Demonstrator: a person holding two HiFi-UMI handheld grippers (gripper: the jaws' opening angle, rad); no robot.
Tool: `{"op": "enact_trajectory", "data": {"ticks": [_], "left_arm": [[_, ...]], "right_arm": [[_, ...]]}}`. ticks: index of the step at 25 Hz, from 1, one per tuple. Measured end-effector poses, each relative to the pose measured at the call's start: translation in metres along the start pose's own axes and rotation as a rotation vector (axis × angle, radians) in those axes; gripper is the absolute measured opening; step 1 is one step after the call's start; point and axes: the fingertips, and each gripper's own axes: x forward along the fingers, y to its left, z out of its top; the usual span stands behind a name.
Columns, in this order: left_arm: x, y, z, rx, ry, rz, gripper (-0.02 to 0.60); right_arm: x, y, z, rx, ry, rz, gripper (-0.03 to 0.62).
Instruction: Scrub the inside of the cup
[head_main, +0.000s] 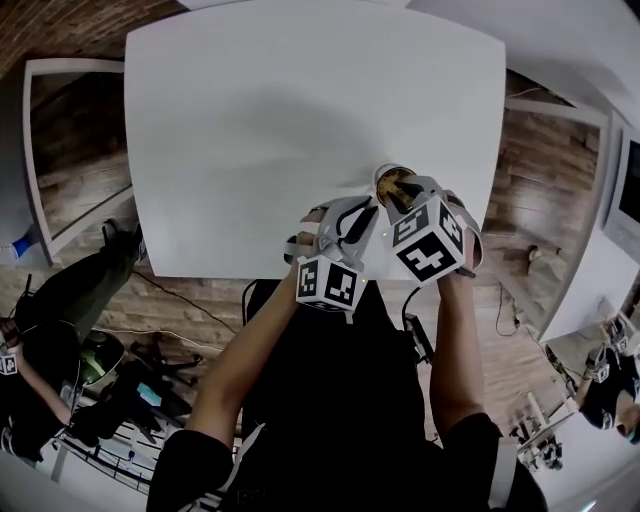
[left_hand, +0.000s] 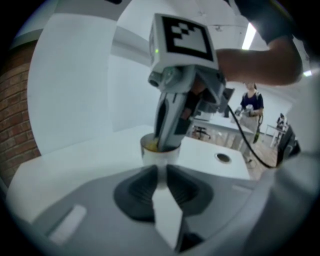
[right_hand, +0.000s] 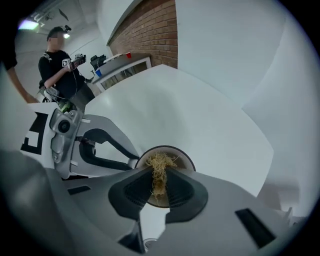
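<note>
Right hand-held gripper points steeply down, clamped on a straw-coloured scrubber tuft right at the cup mouth, lined up to scrub inside. Left hand-held gripper pinches the cup's side, apparently steadying it near the worktop edge.

Scrubber in hand-held gripper at cup mouth

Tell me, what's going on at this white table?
A person holds a gripper in each hand. The left gripper grips a small round pale cup by its side. The right gripper, clamped on a tuft of straw-coloured scrubbing fibre, points down into the cup's mouth, tuft just inside the rim.
</note>
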Motion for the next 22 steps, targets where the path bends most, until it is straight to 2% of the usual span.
{"op": "enact_trajectory", "data": {"ticks": [3, 7, 10, 13, 15, 18, 20, 22], "left_arm": [[0.0, 0.001, 0.002, -0.009, -0.003, 0.008, 0.06], [-0.001, 0.005, 0.001, -0.021, 0.012, 0.027, 0.06], [0.001, 0.003, 0.001, -0.027, 0.017, 0.03, 0.06], [0.001, 0.002, 0.001, -0.043, 0.017, 0.029, 0.06], [0.0, 0.004, 0.003, -0.042, 0.018, 0.033, 0.06], [0.0, 0.005, 0.003, -0.038, 0.02, 0.035, 0.06], [0.001, 0.004, 0.002, -0.032, 0.024, 0.034, 0.06], [0.0, 0.004, 0.0, -0.035, 0.027, 0.037, 0.06]], "right_arm": [[0.006, -0.004, 0.006, 0.015, 0.023, 0.023, 0.052], [-0.005, -0.002, 0.008, -0.028, 0.039, 0.01, 0.052], [-0.04, -0.005, 0.011, -0.063, -0.001, -0.068, 0.052], [-0.055, -0.008, 0.007, -0.122, 0.025, -0.159, 0.052], [-0.045, -0.002, 0.002, -0.135, 0.059, -0.133, 0.052], [-0.022, 0.005, 0.0, -0.112, 0.093, -0.042, 0.052], [-0.006, 0.003, 0.002, -0.077, 0.089, 0.004, 0.052], [0.004, -0.001, 0.005, -0.053, 0.056, 0.013, 0.052]]}}
